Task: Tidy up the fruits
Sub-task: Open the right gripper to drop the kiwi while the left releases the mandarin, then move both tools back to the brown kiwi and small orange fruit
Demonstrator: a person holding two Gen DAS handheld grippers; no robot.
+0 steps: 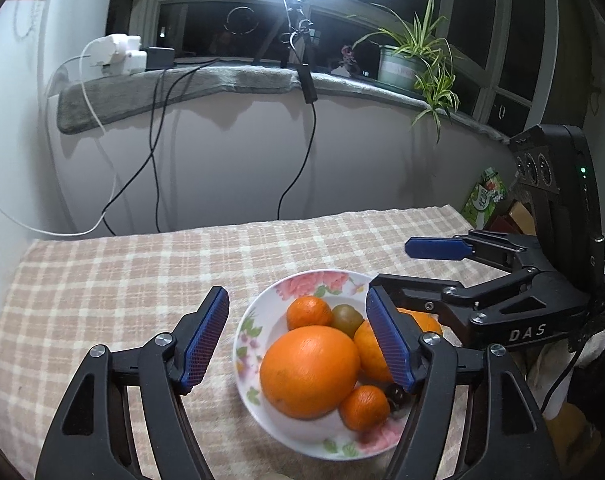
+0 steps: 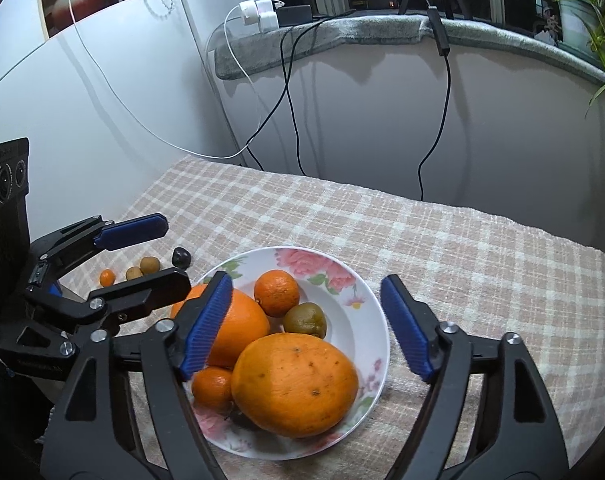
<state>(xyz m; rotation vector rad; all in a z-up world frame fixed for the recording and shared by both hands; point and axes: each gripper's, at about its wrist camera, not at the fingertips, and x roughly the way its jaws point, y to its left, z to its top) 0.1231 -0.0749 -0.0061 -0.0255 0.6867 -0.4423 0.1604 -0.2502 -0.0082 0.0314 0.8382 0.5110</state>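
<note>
A white floral bowl (image 1: pixel 262 316) (image 2: pixel 366 320) sits on the checked cloth. It holds a large orange (image 1: pixel 308 372) (image 2: pixel 240 324), a second large orange (image 2: pixel 296 384) (image 1: pixel 368 352), two small tangerines (image 1: pixel 308 312) (image 1: pixel 364 407), a green-brown kiwi (image 1: pixel 347 317) (image 2: pixel 305 320) and a dark fruit (image 1: pixel 396 394). My left gripper (image 1: pixel 298 342) is open and empty, just above the bowl. My right gripper (image 2: pixel 306 326) is open and empty over the bowl too; it shows in the left wrist view (image 1: pixel 398 268).
Left of the bowl lie a small orange fruit (image 2: pixel 107 278), two brown round fruits (image 2: pixel 142 269) and a dark fruit (image 2: pixel 181 257). Cables (image 2: pixel 290 92) hang from the grey sill behind. A potted plant (image 1: pixel 406 64) stands on the sill. A green carton (image 1: pixel 484 198) stands at right.
</note>
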